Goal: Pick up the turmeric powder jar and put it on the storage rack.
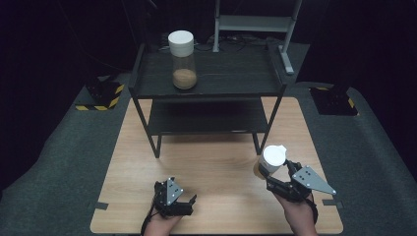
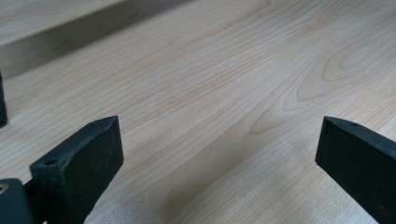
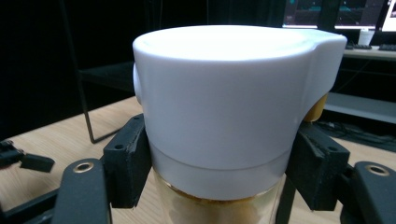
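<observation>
A jar [image 1: 272, 161] w/ white lid is squeezed by the right gripper [image 1: 275, 173] near the table's [image 1: 216, 162] right edge; the left gripper [image 1: 189, 201] is held wide open, w/ nothing in it.

white-lidded jar [image 3: 224, 107] of tan powder, clamped between the right claw [image 3: 219, 172] jaws above the wooden table [image 3: 51, 140]

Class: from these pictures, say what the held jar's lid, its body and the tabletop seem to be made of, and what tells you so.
Lid: probably plastic, smooth matte white with soft moulded edges.
Jar body: clear glass or plastic, hard to tell which; tan contents show through it.
Tabletop: light wood or wood-look laminate, with visible grain and a smooth finish.
</observation>
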`<act>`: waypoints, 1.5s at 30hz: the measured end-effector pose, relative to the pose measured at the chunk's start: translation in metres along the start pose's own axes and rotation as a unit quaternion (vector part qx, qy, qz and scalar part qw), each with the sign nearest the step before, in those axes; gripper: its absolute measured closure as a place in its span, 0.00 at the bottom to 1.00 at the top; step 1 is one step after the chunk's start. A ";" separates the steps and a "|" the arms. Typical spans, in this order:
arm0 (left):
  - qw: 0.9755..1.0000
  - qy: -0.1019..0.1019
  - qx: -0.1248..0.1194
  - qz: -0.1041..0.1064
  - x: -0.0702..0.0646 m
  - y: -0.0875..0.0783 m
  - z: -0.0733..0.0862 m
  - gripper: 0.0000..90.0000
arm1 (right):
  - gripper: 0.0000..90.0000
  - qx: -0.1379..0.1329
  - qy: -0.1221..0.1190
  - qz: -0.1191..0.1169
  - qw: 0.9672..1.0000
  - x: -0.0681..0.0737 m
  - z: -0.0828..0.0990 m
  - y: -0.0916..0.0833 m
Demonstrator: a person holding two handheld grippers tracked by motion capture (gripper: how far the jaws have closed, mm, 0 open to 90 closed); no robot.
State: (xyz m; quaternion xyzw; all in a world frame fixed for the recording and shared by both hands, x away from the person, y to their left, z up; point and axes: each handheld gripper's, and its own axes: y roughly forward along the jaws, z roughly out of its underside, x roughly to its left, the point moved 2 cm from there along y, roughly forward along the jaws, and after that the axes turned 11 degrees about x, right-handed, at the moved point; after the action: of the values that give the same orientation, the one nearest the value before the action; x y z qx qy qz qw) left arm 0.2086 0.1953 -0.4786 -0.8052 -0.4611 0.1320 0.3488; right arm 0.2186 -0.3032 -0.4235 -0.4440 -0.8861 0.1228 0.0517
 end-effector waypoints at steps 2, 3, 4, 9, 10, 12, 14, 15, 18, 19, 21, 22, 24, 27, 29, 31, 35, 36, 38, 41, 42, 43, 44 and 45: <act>1.000 0.000 -0.001 0.001 0.000 0.000 0.000 0.01 | 0.34 -0.004 -0.001 -0.002 1.000 0.002 -0.005 -0.002; 1.000 0.000 -0.001 0.001 0.000 0.000 0.000 0.01 | 0.34 -0.005 0.000 -0.003 1.000 0.002 -0.007 -0.002; 1.000 0.000 -0.001 0.001 0.000 0.000 0.000 0.01 | 0.34 -0.007 0.002 -0.005 1.000 0.002 -0.009 -0.002; 1.000 0.000 -0.002 0.003 0.001 0.000 0.001 0.01 | 0.34 -0.018 0.009 -0.017 1.000 0.005 -0.018 -0.006; 1.000 0.000 -0.002 0.003 0.001 0.000 0.000 0.01 | 0.34 -0.021 0.009 -0.018 1.000 0.005 -0.020 -0.006; 1.000 0.001 -0.002 0.003 0.001 0.000 0.000 0.01 | 0.34 -0.027 0.008 -0.021 0.999 0.007 -0.026 -0.008; 1.000 0.001 -0.002 0.003 0.001 0.000 0.000 0.01 | 0.34 -0.031 0.005 -0.021 0.999 0.009 -0.030 -0.008; 1.000 0.001 -0.002 0.003 0.001 0.000 0.001 0.01 | 0.34 -0.033 0.002 -0.020 0.999 0.010 -0.034 -0.009; 1.000 0.001 -0.002 0.003 0.001 0.000 0.001 0.01 | 0.34 -0.038 -0.003 -0.020 0.999 0.011 -0.041 -0.009; 1.000 0.001 -0.001 0.004 0.001 0.000 0.000 0.01 | 0.34 -0.039 -0.003 -0.020 0.999 0.012 -0.044 -0.009; 1.000 0.001 -0.001 0.004 0.001 0.000 0.000 0.01 | 0.34 -0.044 -0.007 -0.020 0.999 0.012 -0.050 -0.008; 1.000 0.001 -0.001 0.004 0.001 0.000 0.000 0.01 | 0.34 -0.045 -0.008 -0.020 0.999 0.013 -0.052 -0.008; 1.000 0.001 -0.002 0.005 0.002 0.000 0.000 0.01 | 0.34 -0.050 -0.011 -0.020 0.999 0.013 -0.058 -0.008; 1.000 0.001 -0.002 0.005 0.002 0.000 0.000 0.01 | 0.34 -0.055 -0.016 -0.018 0.998 0.014 -0.067 -0.007; 1.000 0.001 -0.001 0.006 0.002 0.000 0.000 0.01 | 0.34 -0.058 -0.018 -0.018 0.998 0.014 -0.071 -0.006; 1.000 0.000 -0.002 0.007 0.002 0.000 0.001 0.01 | 0.34 -0.060 -0.021 -0.017 0.998 0.014 -0.077 -0.005; 1.000 -0.001 -0.003 0.008 0.002 0.000 0.001 0.01 | 0.34 -0.065 -0.024 -0.016 0.997 0.014 -0.087 -0.004; 1.000 -0.001 -0.003 0.008 0.002 0.000 0.001 0.01 | 0.34 -0.067 -0.024 -0.015 0.997 0.014 -0.089 -0.003; 1.000 -0.002 -0.003 0.008 0.003 0.000 0.001 0.01 | 0.34 -0.070 -0.025 -0.015 0.997 0.013 -0.094 -0.003; 1.000 -0.002 -0.003 0.009 0.003 0.000 0.001 0.01 | 0.34 -0.073 -0.026 -0.014 0.997 0.013 -0.100 -0.002; 1.000 -0.002 -0.003 0.009 0.003 0.000 0.001 0.01 | 0.34 -0.074 -0.026 -0.014 0.997 0.012 -0.103 -0.001; 1.000 -0.002 -0.003 0.009 0.003 0.000 0.001 0.01 | 0.34 -0.075 -0.027 -0.013 0.997 0.012 -0.105 -0.001; 1.000 -0.002 -0.004 0.010 0.003 0.000 0.001 0.01 | 0.34 -0.076 -0.028 -0.012 0.997 0.012 -0.107 0.000; 1.000 -0.002 -0.004 0.010 0.003 0.000 0.001 0.01 | 0.34 -0.077 -0.029 -0.012 0.997 0.013 -0.110 0.001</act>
State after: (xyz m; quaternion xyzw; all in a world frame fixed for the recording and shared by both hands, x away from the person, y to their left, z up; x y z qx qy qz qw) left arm 0.2098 0.1985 -0.4792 -0.8107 -0.4544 0.1355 0.3434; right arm 0.2336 -0.2740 -0.3179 -0.4326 -0.8991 0.0665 -0.0071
